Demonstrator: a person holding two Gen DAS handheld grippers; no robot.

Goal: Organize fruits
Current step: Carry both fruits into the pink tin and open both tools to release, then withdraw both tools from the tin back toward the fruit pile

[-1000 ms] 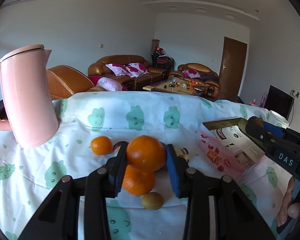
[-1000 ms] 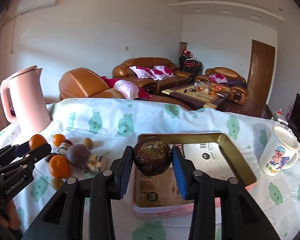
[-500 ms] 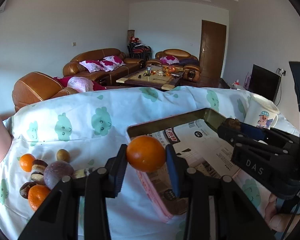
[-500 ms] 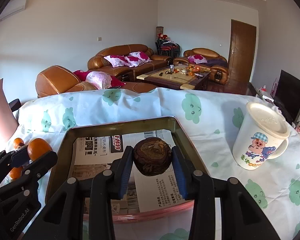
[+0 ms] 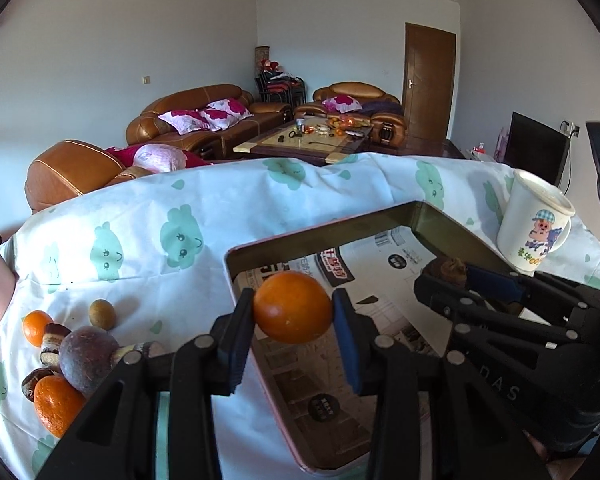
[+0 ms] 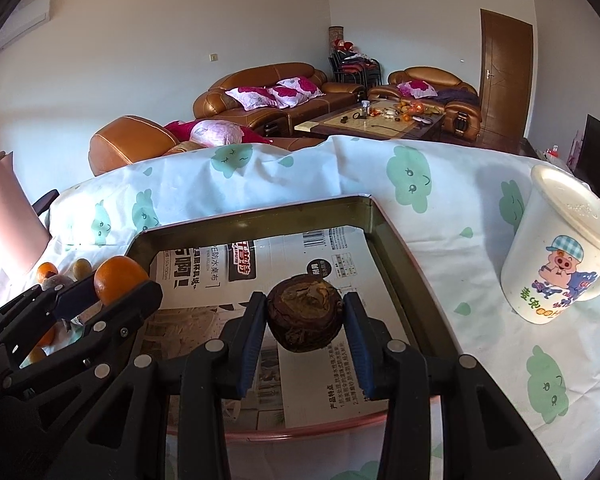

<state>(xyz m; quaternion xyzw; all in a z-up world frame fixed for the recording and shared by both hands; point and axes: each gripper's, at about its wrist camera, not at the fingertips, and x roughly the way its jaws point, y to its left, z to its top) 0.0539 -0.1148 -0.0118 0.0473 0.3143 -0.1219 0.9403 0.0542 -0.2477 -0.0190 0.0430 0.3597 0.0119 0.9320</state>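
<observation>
My left gripper (image 5: 293, 314) holds an orange (image 5: 292, 300) above the near left part of the paper-lined tin tray (image 5: 324, 229); its jaws are opening, with the pads still touching the orange. My right gripper (image 6: 305, 318) is shut on a dark brown wrinkled fruit (image 6: 305, 306), low over the middle of the tray (image 6: 252, 216). In the right wrist view the orange (image 6: 120, 278) in the left gripper shows at the tray's left rim. A pile of fruit lies on the cloth left of the tray: a purple-brown fruit (image 5: 86, 354), two oranges (image 5: 56, 404) and smaller pieces.
A white lidded mug (image 6: 560, 248) with a pig picture stands right of the tray. A pink kettle (image 6: 4, 216) stands at the far left. The table wears a white cloth with green clouds (image 6: 412, 172). Sofas and a coffee table lie beyond it.
Both grippers swung right from the fruit pile to over the tray, each carrying its fruit. In the last half second they sank slightly and hardly moved.
</observation>
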